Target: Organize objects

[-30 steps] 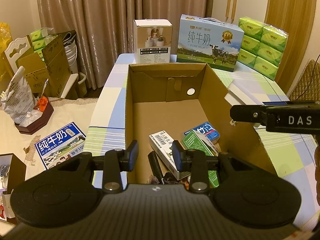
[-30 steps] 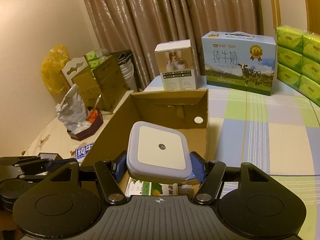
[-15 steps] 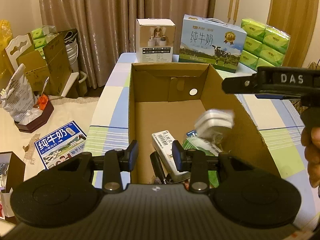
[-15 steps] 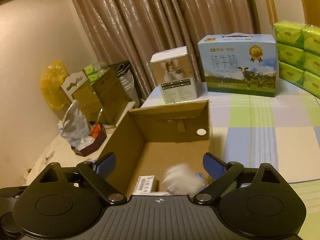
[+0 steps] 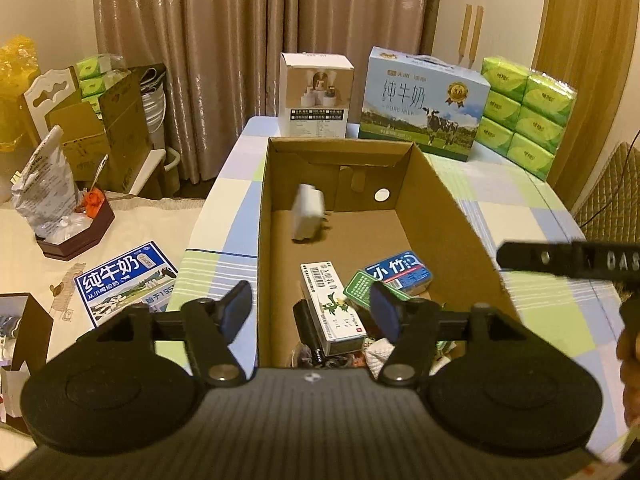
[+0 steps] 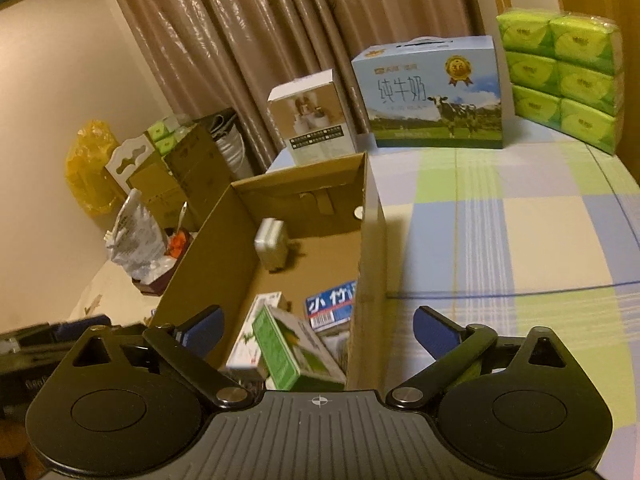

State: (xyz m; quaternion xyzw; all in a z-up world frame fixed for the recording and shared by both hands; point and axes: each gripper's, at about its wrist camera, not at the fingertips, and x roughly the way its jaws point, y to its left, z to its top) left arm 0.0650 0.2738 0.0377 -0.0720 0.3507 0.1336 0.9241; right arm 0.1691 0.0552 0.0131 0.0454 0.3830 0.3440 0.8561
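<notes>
An open cardboard box [image 5: 265, 216] stands on the checked table. A white plug-in night light [image 5: 306, 218] [image 6: 272, 245], blurred, tumbles on its edge near the box's far wall. At the near end lie a white-green carton [image 5: 332, 312], a blue pack [image 5: 400, 272] and a green box [image 6: 296, 352]. My left gripper [image 5: 310, 310] hangs over the box's near end, jaws opening, with nothing pressed between them. My right gripper [image 6: 318, 326] straddles the box's right wall, jaws opening wide and empty. It also shows at the right edge of the left wrist view [image 5: 560, 260].
A white product box [image 5: 316, 92], a blue milk case [image 5: 420, 96] and green tissue packs [image 5: 528, 108] line the table's far edge. The checked tablecloth [image 6: 500, 240] stretches right of the box. Cartons, bags and a milk flyer [image 5: 124, 284] lie left. A hand [image 5: 628, 344] shows at right.
The right gripper opened and let go of the white night light, which fell into the box and bounced toward its far end. The left gripper's jaws widened.
</notes>
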